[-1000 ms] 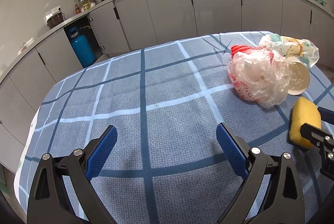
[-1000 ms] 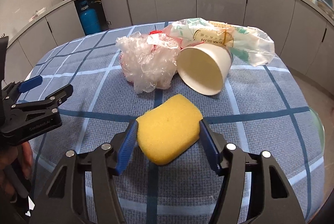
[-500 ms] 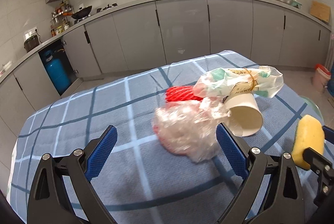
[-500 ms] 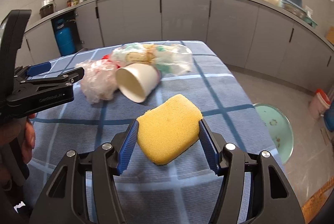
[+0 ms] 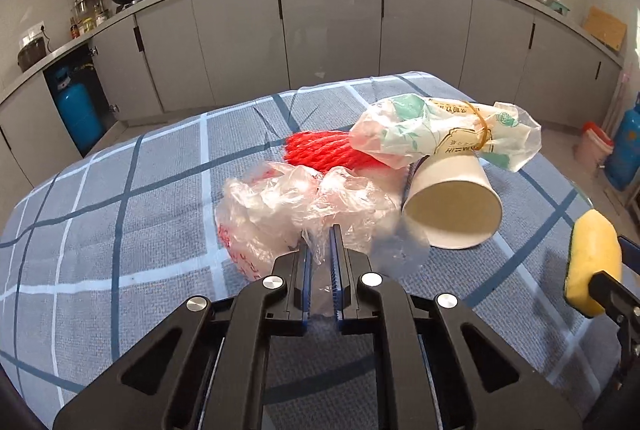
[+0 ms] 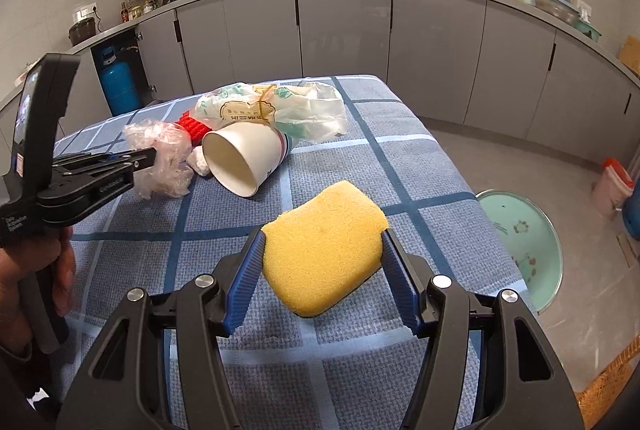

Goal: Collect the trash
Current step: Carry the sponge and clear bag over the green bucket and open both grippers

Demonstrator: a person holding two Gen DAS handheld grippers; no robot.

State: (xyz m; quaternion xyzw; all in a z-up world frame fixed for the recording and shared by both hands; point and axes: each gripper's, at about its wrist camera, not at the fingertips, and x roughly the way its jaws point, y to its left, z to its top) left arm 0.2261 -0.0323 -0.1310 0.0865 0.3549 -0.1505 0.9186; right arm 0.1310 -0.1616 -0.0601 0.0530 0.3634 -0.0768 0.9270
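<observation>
We see crumpled clear bag on checked tabletop, beside tipped paper cup and red net. Left gripper jaws pinch bag's near edge. Right gripper jaws hold yellow sponge above tabletop.

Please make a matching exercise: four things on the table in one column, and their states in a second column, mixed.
Things:
1. yellow foam sponge
2. crumpled clear plastic bag
3. white paper cup
4. red plastic mesh net

States:
A. lying on its side
B. pinched by the left claw
C. partly under the other trash
D. held by the right claw

Pairs: 1-D, 2-B, 3-A, 4-C
</observation>
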